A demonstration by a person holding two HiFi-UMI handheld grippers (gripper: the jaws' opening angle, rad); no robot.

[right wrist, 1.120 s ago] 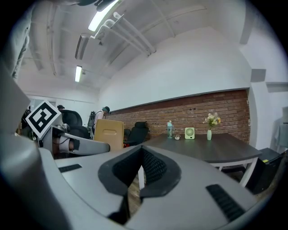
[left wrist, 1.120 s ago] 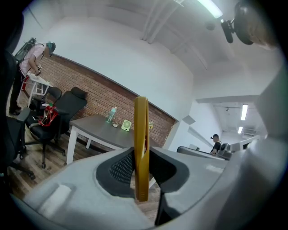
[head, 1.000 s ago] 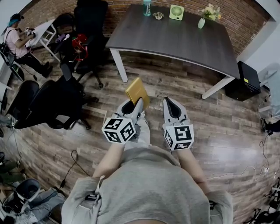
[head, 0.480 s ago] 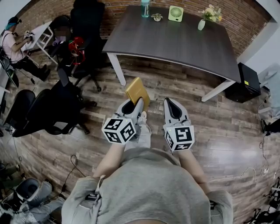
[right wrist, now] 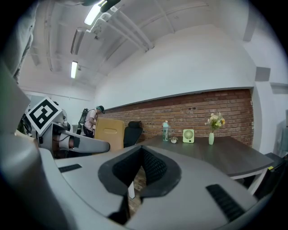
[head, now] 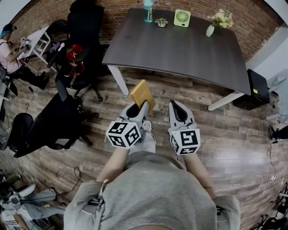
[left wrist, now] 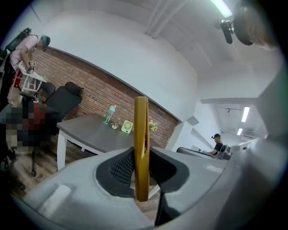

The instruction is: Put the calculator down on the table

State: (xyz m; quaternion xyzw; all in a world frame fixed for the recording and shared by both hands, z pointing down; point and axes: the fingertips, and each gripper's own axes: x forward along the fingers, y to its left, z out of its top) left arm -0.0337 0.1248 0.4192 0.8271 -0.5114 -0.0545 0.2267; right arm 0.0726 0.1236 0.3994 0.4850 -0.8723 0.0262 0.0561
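Head view shows my left gripper (head: 140,109) held out ahead of me with the calculator (head: 142,93), a flat yellow slab, standing on edge above its tips. My left gripper view confirms the hold: the two pads are clamped on the calculator's lower end and the rest rises straight up between them. My right gripper (head: 175,108) hangs just beside it, its jaws drawn together with nothing between them

As for progress, I judge only the carrying part is under way. The calculator is in the air over the wooden floor (head: 234,134), not yet above the dark table (head: 180,49), whose near edge lies just beyond it. What is left is to reach over the tabletop, lower the calculator onto a bare patch on the near side, away from the bottle (head: 148,11), small fan (head: 182,18) and vase (head: 210,29) along the far edge, and let go

Compared with a second ago, the table sits lower and larger in the head view and its near corner has come closer to the calculator; my grippers keep the same pose and the same grip
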